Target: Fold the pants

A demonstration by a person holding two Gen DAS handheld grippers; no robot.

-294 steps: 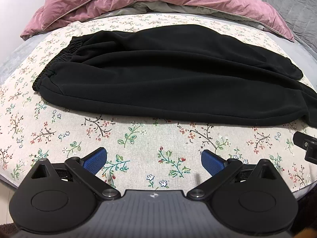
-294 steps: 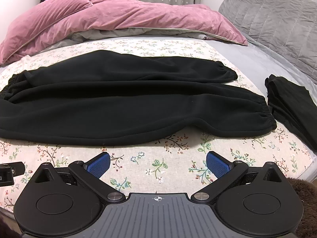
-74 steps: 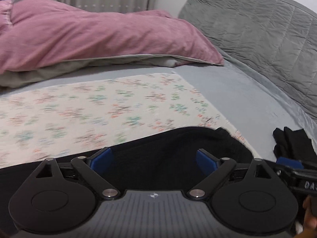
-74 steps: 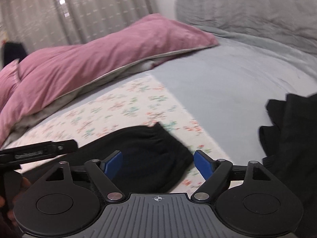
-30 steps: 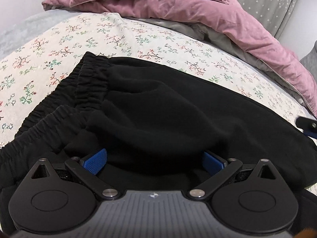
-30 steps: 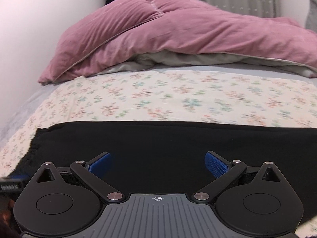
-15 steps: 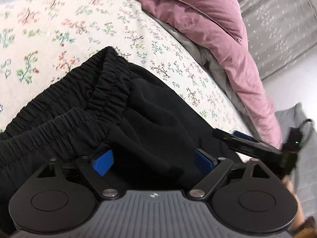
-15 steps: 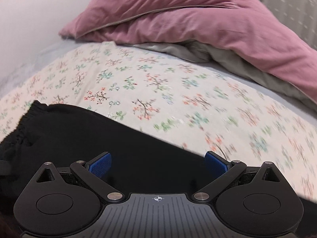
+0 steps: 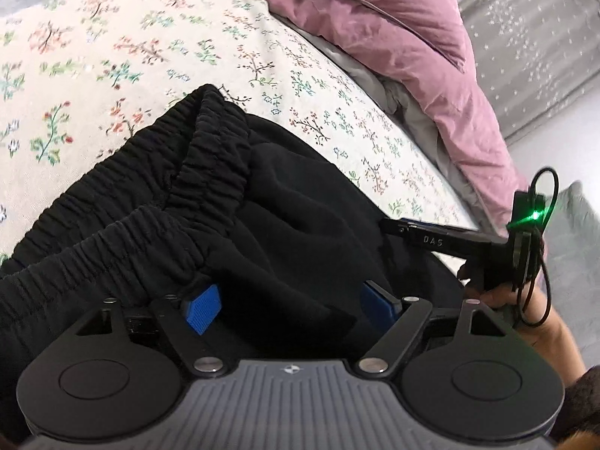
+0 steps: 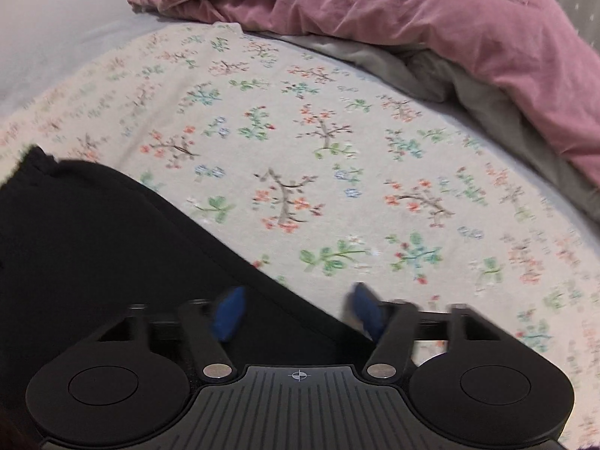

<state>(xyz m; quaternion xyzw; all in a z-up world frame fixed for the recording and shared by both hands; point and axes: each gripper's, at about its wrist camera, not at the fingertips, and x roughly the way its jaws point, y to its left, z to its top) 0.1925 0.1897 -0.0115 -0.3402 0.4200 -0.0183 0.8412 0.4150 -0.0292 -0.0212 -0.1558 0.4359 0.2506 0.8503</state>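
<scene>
The cream floral-print bed cover fills most of the right wrist view, with the rumpled dusty-pink velvet duvet heaped across the top of the frame. In the left wrist view the same cover shows only in the upper left, the duvet runs down the upper right, and a grey dotted curtain fills the top right corner (it hardly shows in the other view).

The black fleece pants lie on the cover and take up the middle and lower left of the left wrist view. Only this view shows their gathered elastic waistband, doubled into two ribbed ridges, with soft folded cloth bulging to the right of it. The right wrist view shows merely a plain, blurred black edge in its lower left.

The left gripper has its blue pads spread, black cloth lying between them unpinched. The right gripper, motion-blurred, has just been closing; its jaws stand partly apart over the pants' edge, and whether they pinch it I cannot tell. It appears side-on at the left view's right edge, held by a hand.
</scene>
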